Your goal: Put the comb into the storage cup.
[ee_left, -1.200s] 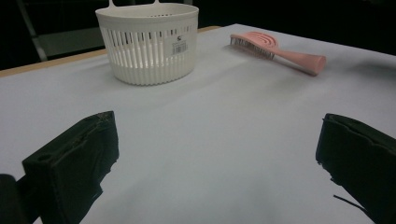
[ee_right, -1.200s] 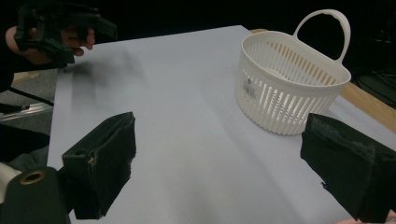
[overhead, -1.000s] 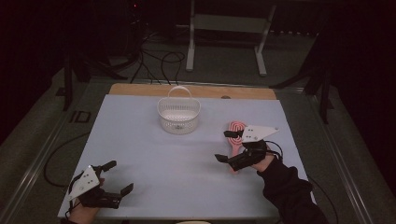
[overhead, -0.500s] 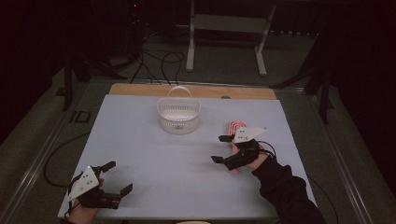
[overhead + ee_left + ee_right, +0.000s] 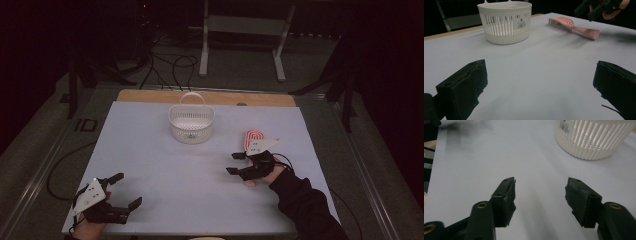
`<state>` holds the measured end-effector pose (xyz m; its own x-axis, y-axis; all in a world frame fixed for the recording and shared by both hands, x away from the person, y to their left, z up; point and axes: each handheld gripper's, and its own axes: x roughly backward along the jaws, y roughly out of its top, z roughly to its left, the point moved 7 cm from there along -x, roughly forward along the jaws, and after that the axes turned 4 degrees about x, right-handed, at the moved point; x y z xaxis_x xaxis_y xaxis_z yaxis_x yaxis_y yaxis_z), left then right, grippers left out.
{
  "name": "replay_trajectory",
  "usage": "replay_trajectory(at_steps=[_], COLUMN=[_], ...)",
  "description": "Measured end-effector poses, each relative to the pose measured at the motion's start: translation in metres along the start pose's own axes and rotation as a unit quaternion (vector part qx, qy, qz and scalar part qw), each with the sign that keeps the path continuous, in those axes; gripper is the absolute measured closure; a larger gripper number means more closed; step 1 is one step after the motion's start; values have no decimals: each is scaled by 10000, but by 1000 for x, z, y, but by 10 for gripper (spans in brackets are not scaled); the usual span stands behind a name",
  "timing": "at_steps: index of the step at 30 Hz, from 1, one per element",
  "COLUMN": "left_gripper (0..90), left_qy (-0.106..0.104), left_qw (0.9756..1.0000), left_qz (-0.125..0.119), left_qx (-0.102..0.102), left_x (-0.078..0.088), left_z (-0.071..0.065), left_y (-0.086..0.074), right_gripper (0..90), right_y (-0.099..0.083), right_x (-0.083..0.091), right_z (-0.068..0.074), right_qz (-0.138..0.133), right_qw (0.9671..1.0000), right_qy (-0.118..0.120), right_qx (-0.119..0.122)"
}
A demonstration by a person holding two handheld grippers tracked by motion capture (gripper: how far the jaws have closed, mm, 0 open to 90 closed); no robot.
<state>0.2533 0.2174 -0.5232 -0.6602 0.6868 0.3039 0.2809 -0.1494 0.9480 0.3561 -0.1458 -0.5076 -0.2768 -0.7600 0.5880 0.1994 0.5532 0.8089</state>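
Observation:
A white slatted basket (image 5: 191, 123) with a handle stands at the back middle of the pale table; it also rises in the left gripper view (image 5: 505, 21) and the right gripper view (image 5: 594, 137). A pink hairbrush (image 5: 251, 138) lies flat to its right, partly hidden behind my right hand, and lies bristles-left in the left gripper view (image 5: 574, 27). My right gripper (image 5: 235, 163) hovers open just in front of the brush, pointing left, nothing between its jaws (image 5: 540, 195). My left gripper (image 5: 126, 190) is open near the front left corner, jaws wide apart (image 5: 540, 82).
The table (image 5: 150, 155) has a wooden strip along its far edge. Cables (image 5: 170, 65) and a metal stand (image 5: 240, 45) sit on the dark floor behind it. A cable trails off the table's left side.
My right gripper has drawn back toward the front and slightly left, away from the hairbrush, which stays where it lay. My left gripper has barely shifted.

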Motion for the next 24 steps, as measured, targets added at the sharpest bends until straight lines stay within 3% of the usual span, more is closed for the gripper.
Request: replay_trajectory(at_steps=[14,24], left_gripper=[2,2], left_qy=[-36,-70], left_qw=[10000,10000], left_qz=[-7,-31], left_qx=[36,39], left_x=[0,0], left_z=[0,-1], left_y=[0,1], right_gripper=[563,787], right_y=[-15,-22], right_x=[-8,-12], right_z=[2,2], right_qz=[541,1039], right_qw=[9983,9943], right_qy=[209,216], right_qx=[-17,122])
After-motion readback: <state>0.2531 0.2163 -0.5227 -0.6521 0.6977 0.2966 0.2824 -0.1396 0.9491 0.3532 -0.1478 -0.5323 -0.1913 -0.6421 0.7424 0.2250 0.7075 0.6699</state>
